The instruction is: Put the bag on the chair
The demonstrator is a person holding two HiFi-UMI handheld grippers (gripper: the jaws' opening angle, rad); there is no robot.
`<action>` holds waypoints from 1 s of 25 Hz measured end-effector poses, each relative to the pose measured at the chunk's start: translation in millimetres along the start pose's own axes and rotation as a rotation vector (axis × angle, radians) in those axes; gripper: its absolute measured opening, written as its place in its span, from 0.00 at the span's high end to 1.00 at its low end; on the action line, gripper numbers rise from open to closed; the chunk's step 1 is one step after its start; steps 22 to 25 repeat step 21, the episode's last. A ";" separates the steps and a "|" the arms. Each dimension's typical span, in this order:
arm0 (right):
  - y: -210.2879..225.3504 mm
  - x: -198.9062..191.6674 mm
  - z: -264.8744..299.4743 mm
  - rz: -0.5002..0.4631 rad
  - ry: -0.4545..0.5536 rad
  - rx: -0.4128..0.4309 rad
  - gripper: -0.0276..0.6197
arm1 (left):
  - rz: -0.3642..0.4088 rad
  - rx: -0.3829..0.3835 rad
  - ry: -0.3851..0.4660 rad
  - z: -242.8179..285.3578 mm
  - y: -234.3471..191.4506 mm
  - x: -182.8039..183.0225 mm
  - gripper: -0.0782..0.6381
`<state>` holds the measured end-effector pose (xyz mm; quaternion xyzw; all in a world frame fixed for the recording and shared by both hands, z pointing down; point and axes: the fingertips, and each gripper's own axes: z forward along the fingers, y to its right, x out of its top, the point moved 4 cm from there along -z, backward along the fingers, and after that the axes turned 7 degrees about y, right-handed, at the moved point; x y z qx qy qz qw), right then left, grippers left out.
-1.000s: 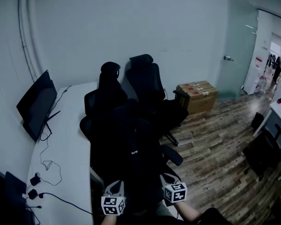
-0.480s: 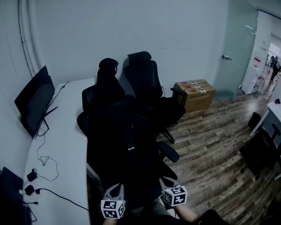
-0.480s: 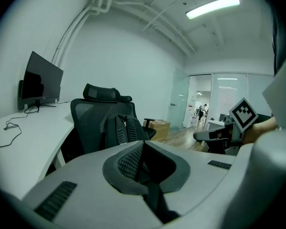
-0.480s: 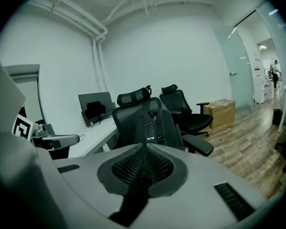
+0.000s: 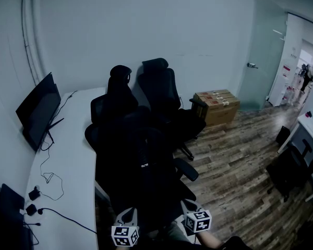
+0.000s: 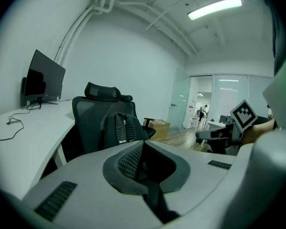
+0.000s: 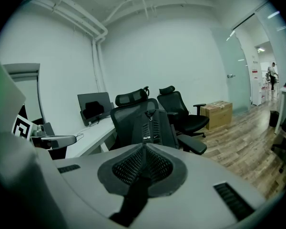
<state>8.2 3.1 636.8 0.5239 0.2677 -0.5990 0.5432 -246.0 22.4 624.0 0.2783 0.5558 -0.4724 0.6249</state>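
A black backpack (image 5: 146,163) stands upright on the seat of the nearest black office chair (image 5: 185,172), leaning on its backrest. In the left gripper view the backpack (image 6: 122,129) sits ahead against the mesh back, and the right gripper view shows that backpack (image 7: 151,126) from the front. My left gripper (image 5: 128,215) and right gripper (image 5: 189,208) hang low at the bottom edge, short of the chair and apart from the bag. Both have their jaws shut with nothing between them, the left gripper (image 6: 142,150) and the right gripper (image 7: 144,150) alike.
Two more black chairs (image 5: 164,95) stand behind the first. A white desk (image 5: 68,155) on the left carries a monitor (image 5: 37,108) and cables. Cardboard boxes (image 5: 216,104) sit by a glass door (image 5: 263,51). Wooden floor (image 5: 235,165) spreads to the right, with another chair (image 5: 289,171).
Both grippers have drawn back toward the bottom edge of the head view, away from the chair. The backpack stays on the seat.
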 end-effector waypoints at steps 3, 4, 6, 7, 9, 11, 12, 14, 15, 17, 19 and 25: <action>-0.5 -0.6 -2.3 0.003 -0.002 0.005 0.88 | 0.000 -0.001 0.006 -1.1 3.9 -0.4 0.86; -1.7 -0.1 -2.6 -0.003 -0.001 0.012 0.88 | 0.000 0.002 0.007 -1.4 4.7 -0.5 0.86; -4.2 2.6 -2.9 -0.022 0.004 0.022 0.88 | 0.000 0.007 0.008 -2.2 5.2 -1.4 0.86; -5.4 4.3 -3.3 -0.030 0.010 0.025 0.88 | 0.000 0.009 0.009 -2.7 5.4 -2.2 0.86; -7.7 6.3 -4.0 -0.035 0.017 0.031 0.88 | 0.000 0.011 0.009 -4.5 5.7 -3.3 0.86; -9.9 7.9 -4.0 -0.037 0.021 0.035 0.88 | 0.002 0.009 0.007 -6.2 5.8 -2.9 0.86; -11.0 8.5 -3.8 -0.038 0.022 0.038 0.88 | 0.004 0.008 0.007 -6.8 5.6 -2.6 0.86; -12.5 8.9 -3.7 -0.038 0.022 0.045 0.88 | 0.006 0.008 0.006 -7.8 5.5 -2.5 0.86; -12.8 9.0 -3.7 -0.037 0.021 0.048 0.88 | 0.006 0.010 0.006 -8.0 5.5 -2.5 0.86; -13.4 8.8 -3.0 -0.037 0.019 0.052 0.88 | 0.008 0.013 0.005 -7.5 5.0 -2.5 0.86; -14.5 8.6 -1.3 -0.038 0.019 0.055 0.88 | 0.009 0.014 0.004 -6.7 3.5 -2.8 0.86; -16.4 8.6 0.9 -0.039 0.020 0.057 0.88 | 0.008 0.017 0.003 -6.3 1.1 -3.3 0.86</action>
